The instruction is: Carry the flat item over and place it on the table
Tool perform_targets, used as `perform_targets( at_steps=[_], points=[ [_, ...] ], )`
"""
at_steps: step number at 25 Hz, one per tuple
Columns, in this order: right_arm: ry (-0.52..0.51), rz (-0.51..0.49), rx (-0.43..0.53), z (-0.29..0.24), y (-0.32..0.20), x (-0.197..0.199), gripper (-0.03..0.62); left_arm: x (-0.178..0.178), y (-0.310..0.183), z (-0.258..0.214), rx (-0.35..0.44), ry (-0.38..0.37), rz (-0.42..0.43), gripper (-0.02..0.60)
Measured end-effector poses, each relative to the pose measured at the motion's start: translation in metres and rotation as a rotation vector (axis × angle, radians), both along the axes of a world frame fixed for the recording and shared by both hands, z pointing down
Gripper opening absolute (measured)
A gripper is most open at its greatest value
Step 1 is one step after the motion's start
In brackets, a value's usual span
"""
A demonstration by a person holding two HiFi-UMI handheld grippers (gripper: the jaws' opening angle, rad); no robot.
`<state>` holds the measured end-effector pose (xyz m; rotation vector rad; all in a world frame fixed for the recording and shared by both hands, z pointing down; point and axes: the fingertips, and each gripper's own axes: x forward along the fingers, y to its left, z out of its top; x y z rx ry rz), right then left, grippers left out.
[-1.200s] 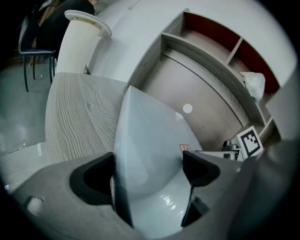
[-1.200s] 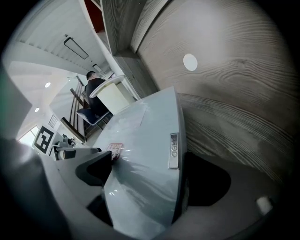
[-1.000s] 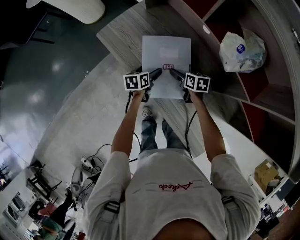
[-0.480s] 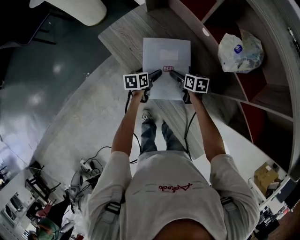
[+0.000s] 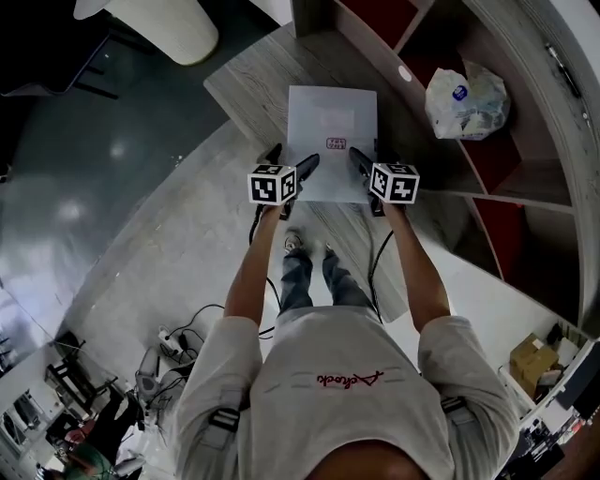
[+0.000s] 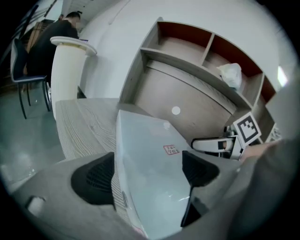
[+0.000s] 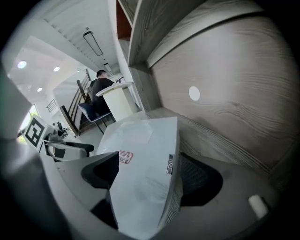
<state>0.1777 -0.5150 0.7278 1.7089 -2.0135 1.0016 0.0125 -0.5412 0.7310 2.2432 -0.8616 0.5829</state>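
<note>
The flat item is a thin white box point(image 5: 333, 141) with a small red label, lying on the grey wooden table point(image 5: 248, 80). Both grippers are at its near edge. The near left corner of the box point(image 6: 150, 159) sits between the jaws of my left gripper point(image 5: 292, 159), one pad over its top and one beside its edge. My right gripper point(image 5: 367, 155) straddles the near right corner of the box point(image 7: 140, 173) the same way, and its jaws are closing. Neither pair of pads is visibly pressing on the box.
A curved wooden shelf unit point(image 5: 487, 178) with red-backed compartments rises behind the table, and a white plastic bag point(image 5: 467, 101) lies in it. A small white disc point(image 5: 405, 72) sits on the wood. A white pedestal table point(image 5: 159, 23) and a seated person point(image 6: 51, 37) are at the far left.
Both grippers have stayed at the box's near edge and have spread slightly apart toward its corners. The box still lies on the table.
</note>
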Motion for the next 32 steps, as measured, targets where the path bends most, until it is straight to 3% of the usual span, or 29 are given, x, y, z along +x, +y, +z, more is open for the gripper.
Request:
perform_targets(
  at_steps=[2, 6, 9, 17, 20, 32],
  points=[
    [0.040, -0.020, 0.023, -0.009, 0.005, -0.004, 0.379, 0.004, 0.008, -0.013, 0.052, -0.017, 0.038, 0.450],
    [0.139, -0.061, 0.063, -0.020, 0.019, -0.011, 0.277, 0.005, 0.025, -0.037, 0.159, -0.042, 0.079, 0.362],
    [0.152, -0.049, 0.091, -0.029, 0.029, -0.015, 0.203, 0.004, 0.037, -0.049, 0.196, -0.018, 0.066, 0.259],
    [0.162, -0.037, 0.183, -0.066, 0.051, -0.026, 0.028, -0.004, 0.059, -0.076, 0.275, -0.013, 0.040, 0.076],
    [0.163, -0.038, 0.215, -0.082, 0.058, -0.033, 0.008, -0.009, 0.065, -0.090, 0.310, -0.014, 0.034, 0.000],
    [0.176, -0.034, 0.422, -0.178, 0.083, -0.051, 0.008, -0.015, 0.079, -0.184, 0.456, 0.082, 0.034, 0.000]
  ],
)
